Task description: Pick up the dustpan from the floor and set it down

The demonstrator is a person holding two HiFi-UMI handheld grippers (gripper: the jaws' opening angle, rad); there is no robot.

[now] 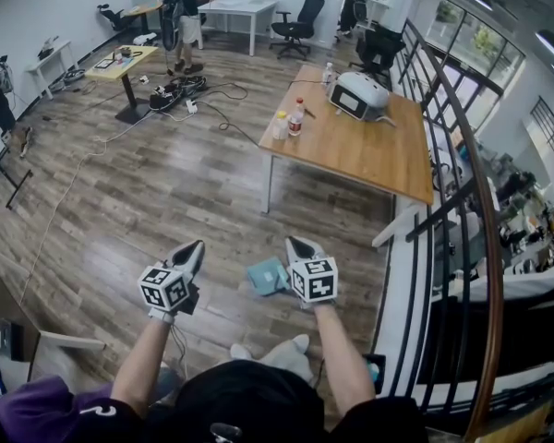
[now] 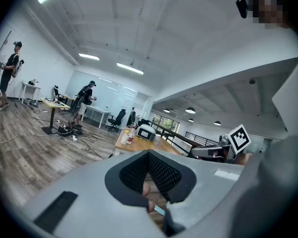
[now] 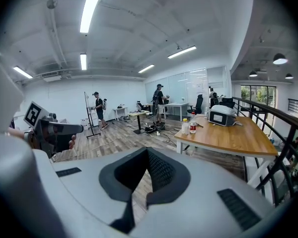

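Note:
A teal dustpan (image 1: 267, 275) lies on the wooden floor just ahead of the person's white shoes (image 1: 270, 349). In the head view it shows between the two grippers, close to the left side of the right one. My right gripper (image 1: 296, 244) (image 3: 147, 150) is held above the floor, jaws shut with nothing between them. The left gripper (image 1: 196, 245) (image 2: 149, 153) hovers level with it on the left, its pads closed together and holding nothing. Neither gripper touches the dustpan. Each gripper view shows the other gripper's marker cube (image 2: 240, 139) (image 3: 34, 114).
A wooden table (image 1: 360, 150) with bottles (image 1: 296, 118) and a white appliance (image 1: 360, 96) stands ahead on the right. A black railing (image 1: 462, 201) runs along the right side. Cables (image 1: 212, 109) trail over the floor; people stand among desks at the back.

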